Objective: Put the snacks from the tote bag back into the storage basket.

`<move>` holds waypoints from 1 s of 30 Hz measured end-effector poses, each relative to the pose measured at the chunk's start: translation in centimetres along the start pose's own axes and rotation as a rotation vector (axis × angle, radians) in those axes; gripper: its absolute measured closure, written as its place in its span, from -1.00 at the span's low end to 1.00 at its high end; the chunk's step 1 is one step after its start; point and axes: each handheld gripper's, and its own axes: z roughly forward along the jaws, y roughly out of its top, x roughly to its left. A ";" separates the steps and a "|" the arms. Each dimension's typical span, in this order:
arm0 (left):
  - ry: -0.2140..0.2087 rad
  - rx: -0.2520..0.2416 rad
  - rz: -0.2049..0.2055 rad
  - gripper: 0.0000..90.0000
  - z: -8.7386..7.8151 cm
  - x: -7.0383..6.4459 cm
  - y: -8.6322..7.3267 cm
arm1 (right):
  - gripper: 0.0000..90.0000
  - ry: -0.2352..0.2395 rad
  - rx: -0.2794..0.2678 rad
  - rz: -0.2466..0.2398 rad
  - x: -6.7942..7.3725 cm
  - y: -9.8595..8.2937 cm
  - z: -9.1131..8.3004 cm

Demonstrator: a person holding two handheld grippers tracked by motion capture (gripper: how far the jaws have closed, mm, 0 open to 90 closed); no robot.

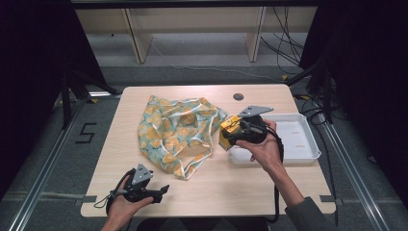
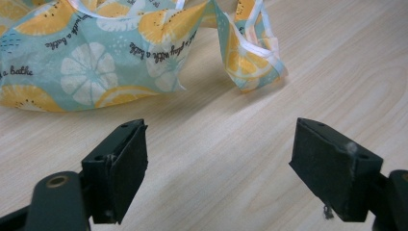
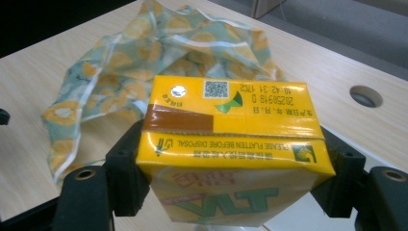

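A: What's the setting?

B: A pale wooden table (image 1: 207,192) on a grey floor, dark curtains at both sides, and light wooden furniture legs behind. Black cables trail over the floor at the far right.

A: And the main thing?

B: A yellow carton (image 3: 231,144), a drink box with green lettering and a QR code on its end. In the right gripper view it sits clamped between the two black jaws of the right gripper (image 3: 231,183), one jaw pressed on each side. In the high view the carton (image 1: 229,130) is held just above the table, at the left edge of a white tray (image 1: 308,144), with the right gripper (image 1: 230,135) wrapped in the person's right hand (image 1: 262,149).

A: What's beside it?

B: A cloth bag (image 1: 175,132) printed with orange and lemon slices on pale blue, lying crumpled and open-mouthed in the middle of the table, just left of the carton. Its white-edged handles curl near the front.

A: And the other tool?

B: The left gripper (image 1: 163,190) is near the front-left edge, held by the left hand (image 1: 122,207). Its jaws stand wide apart with bare tabletop between them (image 2: 219,166), and the bag (image 2: 96,57) lies a little beyond.

A: Anything else on the table?

B: A round cable hole (image 1: 238,96) near the far edge.
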 end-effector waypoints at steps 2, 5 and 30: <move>0.001 0.000 0.005 -0.57 0.0 0.1 0.0 | -0.34 -0.006 0.005 0.018 -0.4 -0.6 -0.2; -0.004 0.000 0.000 -0.57 0.0 0.1 0.0 | -0.34 -0.031 -0.005 0.041 -1.1 -1.5 -0.5; 0.002 -0.002 0.003 -0.57 0.0 0.0 0.0 | -0.34 -0.110 0.027 0.054 -3.4 -5.0 0.5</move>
